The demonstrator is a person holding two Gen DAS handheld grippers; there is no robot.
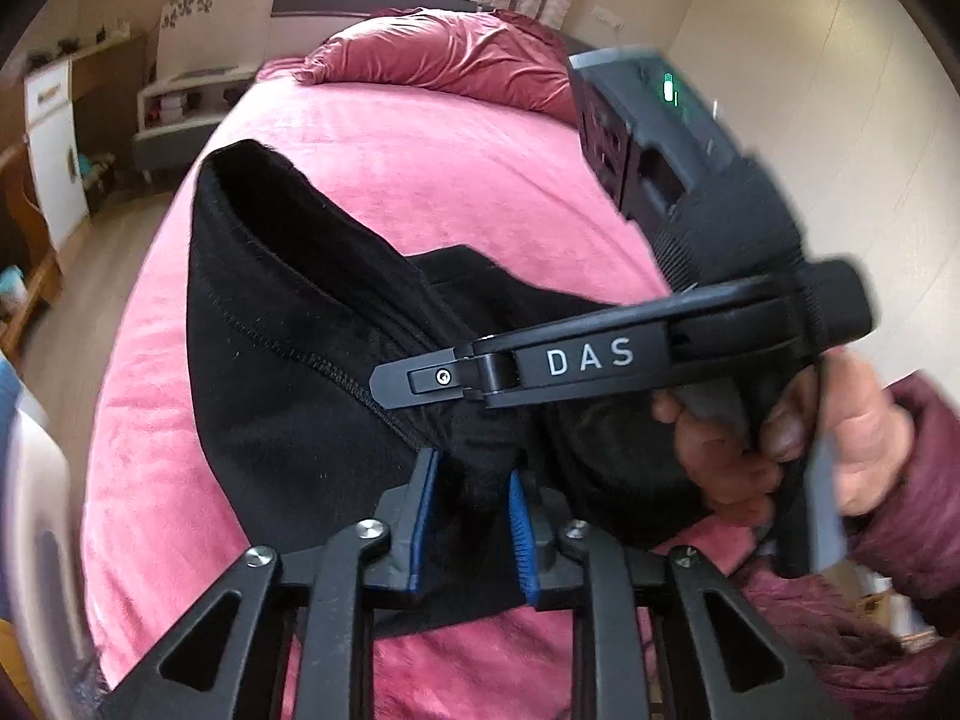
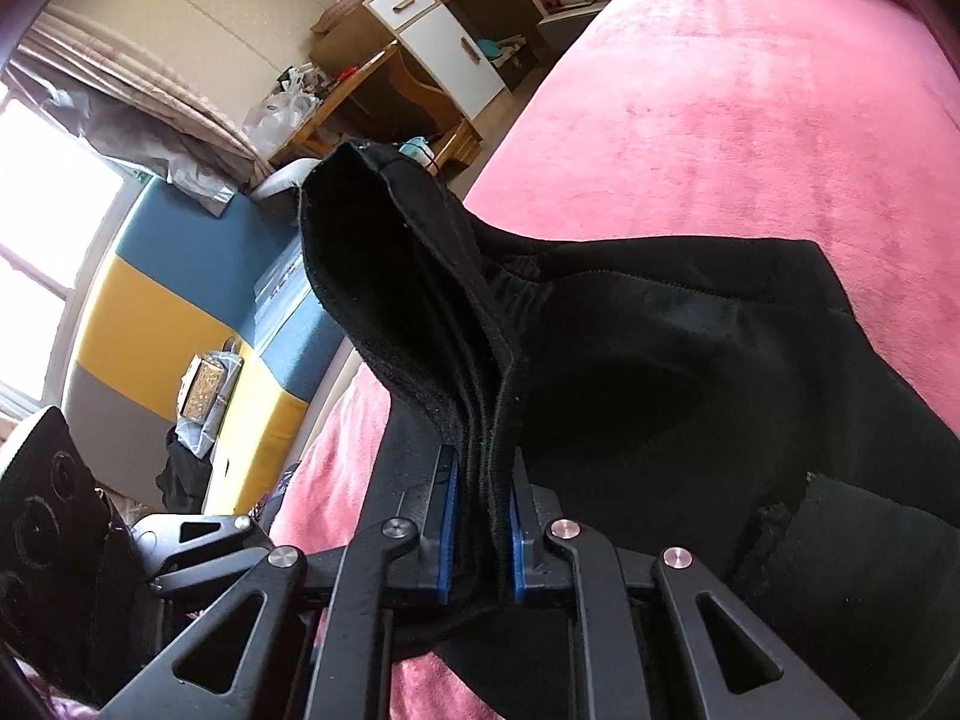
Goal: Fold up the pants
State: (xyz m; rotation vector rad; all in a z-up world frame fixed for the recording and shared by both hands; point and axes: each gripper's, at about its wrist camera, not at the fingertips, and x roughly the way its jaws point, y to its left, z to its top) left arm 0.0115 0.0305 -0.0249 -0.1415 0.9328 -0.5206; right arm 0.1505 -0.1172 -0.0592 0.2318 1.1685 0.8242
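Black pants [image 1: 288, 324] are bunched and held up over a pink bed [image 1: 420, 168]. My left gripper [image 1: 471, 498] is shut on a fold of the black fabric between its blue pads. In the left wrist view the right gripper's body [image 1: 576, 360] crosses just above, held by a hand [image 1: 840, 438]. In the right wrist view my right gripper [image 2: 483, 510] is shut on several stacked layers of the pants [image 2: 660, 372]; one end stands up above the jaws, the rest drapes right onto the bed [image 2: 720, 108].
A pink pillow [image 1: 444, 54] lies at the bed's head under a window. A white-and-wood cabinet [image 2: 444, 42] and a desk stand beside the bed. A blue, yellow and grey padded panel [image 2: 168, 312] stands at the left in the right wrist view.
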